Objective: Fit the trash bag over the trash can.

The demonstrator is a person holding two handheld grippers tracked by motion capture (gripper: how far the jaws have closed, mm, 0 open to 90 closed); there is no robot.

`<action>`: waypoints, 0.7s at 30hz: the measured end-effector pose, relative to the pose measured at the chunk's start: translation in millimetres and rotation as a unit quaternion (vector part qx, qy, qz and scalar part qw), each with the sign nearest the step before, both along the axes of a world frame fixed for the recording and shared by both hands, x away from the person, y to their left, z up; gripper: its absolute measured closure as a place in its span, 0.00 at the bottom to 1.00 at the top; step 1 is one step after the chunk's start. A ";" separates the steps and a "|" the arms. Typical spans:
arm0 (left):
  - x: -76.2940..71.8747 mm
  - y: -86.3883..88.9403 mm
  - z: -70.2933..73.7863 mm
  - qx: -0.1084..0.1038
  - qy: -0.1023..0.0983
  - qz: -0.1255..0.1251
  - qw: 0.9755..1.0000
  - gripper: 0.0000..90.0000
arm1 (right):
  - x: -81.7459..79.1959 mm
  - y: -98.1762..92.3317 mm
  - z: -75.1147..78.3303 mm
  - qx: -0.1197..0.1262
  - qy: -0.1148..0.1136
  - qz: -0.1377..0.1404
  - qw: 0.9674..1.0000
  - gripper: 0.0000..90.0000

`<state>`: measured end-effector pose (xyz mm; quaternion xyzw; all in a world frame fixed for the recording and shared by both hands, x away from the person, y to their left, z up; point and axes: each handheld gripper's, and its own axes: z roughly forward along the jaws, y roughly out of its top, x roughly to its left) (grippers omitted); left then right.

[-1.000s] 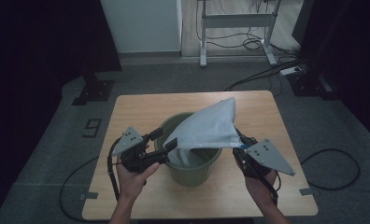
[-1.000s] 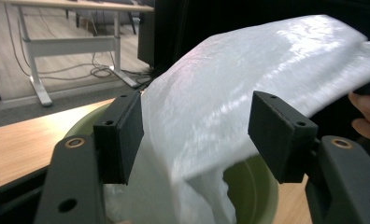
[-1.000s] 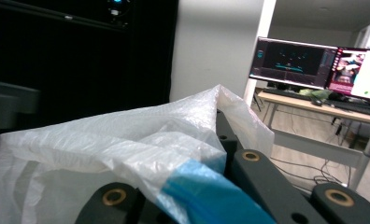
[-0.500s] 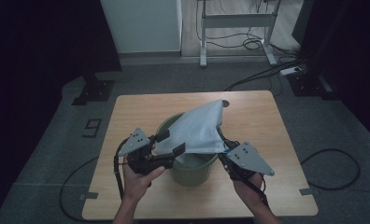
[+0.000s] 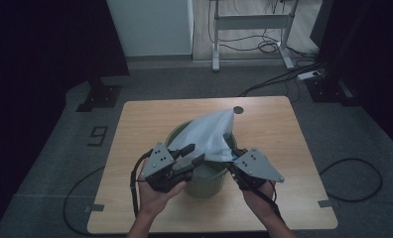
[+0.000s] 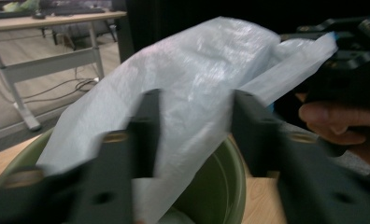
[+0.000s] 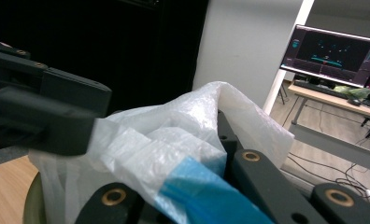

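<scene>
The high view shows a green bucket (image 5: pixel 204 171) standing on the wooden table (image 5: pixel 150 116), with a white plastic bag (image 5: pixel 209 134) draped over its rim and rising toward the far side. The left gripper (image 5: pixel 192 157) sits at the near left rim, the right gripper (image 5: pixel 232 157) at the near right rim; from above, neither grip can be judged.

The left gripper view supplies what the high view lacks. The left gripper's fingers (image 6: pixel 145 121) stand apart, and the bag (image 6: pixel 188 84) lies just beyond and between them, over the bucket's mouth (image 6: pixel 216 182). The jaws have just been closing, yet the pads do not press the film here. The right gripper (image 6: pixel 351 51) appears past the right finger, with the bag's edge drawn to it.

The right gripper view settles the other side. The right gripper (image 7: pixel 192 186) is clamped on the bag (image 7: pixel 174 135), a gathered fold with a blue strip (image 7: pixel 206 191) pinched between its fingers. The left gripper (image 7: pixel 43 107) shows blurred, touching the film beyond the fingertips.
</scene>
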<state>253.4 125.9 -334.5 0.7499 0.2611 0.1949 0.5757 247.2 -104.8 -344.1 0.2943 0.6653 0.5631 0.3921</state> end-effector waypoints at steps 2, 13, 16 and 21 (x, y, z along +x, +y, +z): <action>1.1 -0.8 -0.1 0.001 0.000 -0.010 1.000 0.79 | 0.3 0.1 -0.5 0.000 0.002 0.002 1.000 0.98; -7.3 -8.2 -10.9 0.018 -0.014 0.012 1.000 0.44 | 5.7 -6.5 1.6 0.011 0.020 0.003 1.000 0.98; -5.9 -10.2 -13.8 0.016 -0.018 0.025 0.999 0.58 | 5.1 -3.8 2.4 0.011 0.021 0.008 1.000 0.98; -0.5 -7.5 -14.4 -0.007 -0.008 0.025 1.000 0.95 | 5.0 -1.2 1.1 0.012 0.021 0.013 1.000 0.86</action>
